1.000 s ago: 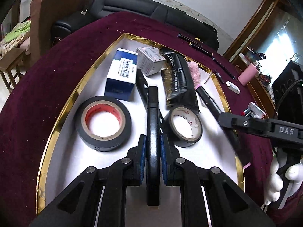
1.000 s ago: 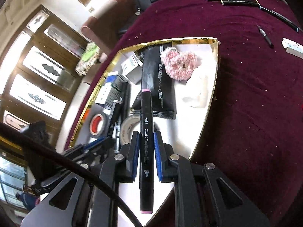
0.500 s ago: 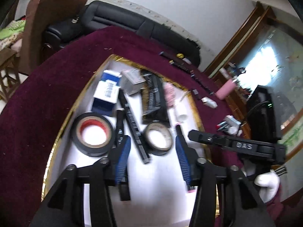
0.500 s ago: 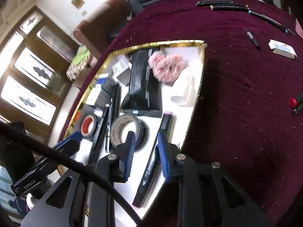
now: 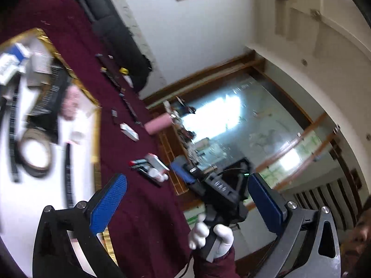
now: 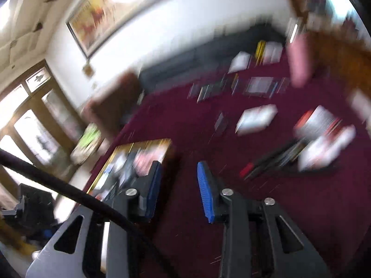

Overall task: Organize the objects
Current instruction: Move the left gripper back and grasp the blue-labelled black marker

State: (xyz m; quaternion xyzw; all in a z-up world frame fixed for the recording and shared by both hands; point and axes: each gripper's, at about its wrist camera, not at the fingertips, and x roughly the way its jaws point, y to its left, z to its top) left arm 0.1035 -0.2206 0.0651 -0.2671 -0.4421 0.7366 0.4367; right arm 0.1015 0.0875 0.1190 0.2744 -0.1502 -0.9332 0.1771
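Note:
My left gripper (image 5: pixel 187 205) stands wide open, its jaws still opening, with nothing between the blue pads (image 5: pixel 109 206). It points past the right edge of the gold-rimmed white tray (image 5: pixel 97 125). The tray holds a tape roll (image 5: pixel 34 155), a black marker (image 5: pixel 67 173), a pink plush (image 5: pixel 71 102), a black pouch (image 5: pixel 51 97) and a blue-and-white box (image 5: pixel 11 62). A white-gloved hand (image 5: pixel 222 234) holds the right gripper ahead of me. In the blurred right wrist view, my right gripper (image 6: pixel 179 169) hangs over the maroon cloth beside the tray's corner (image 6: pixel 143 143), jaws opening and empty.
Loose items lie on the maroon cloth (image 5: pixel 139 220): a white box (image 5: pixel 129 131), a pink cylinder (image 5: pixel 157 124), a cluster of pens and small boxes (image 5: pixel 148 166), and dark pens (image 5: pixel 111 69) near the black sofa. A wooden cabinet stands beyond the table's right edge.
Both grippers let go of their markers, which now lie in the tray, and opened. Both lifted and swung right, away from the tray toward the loose items on the cloth.

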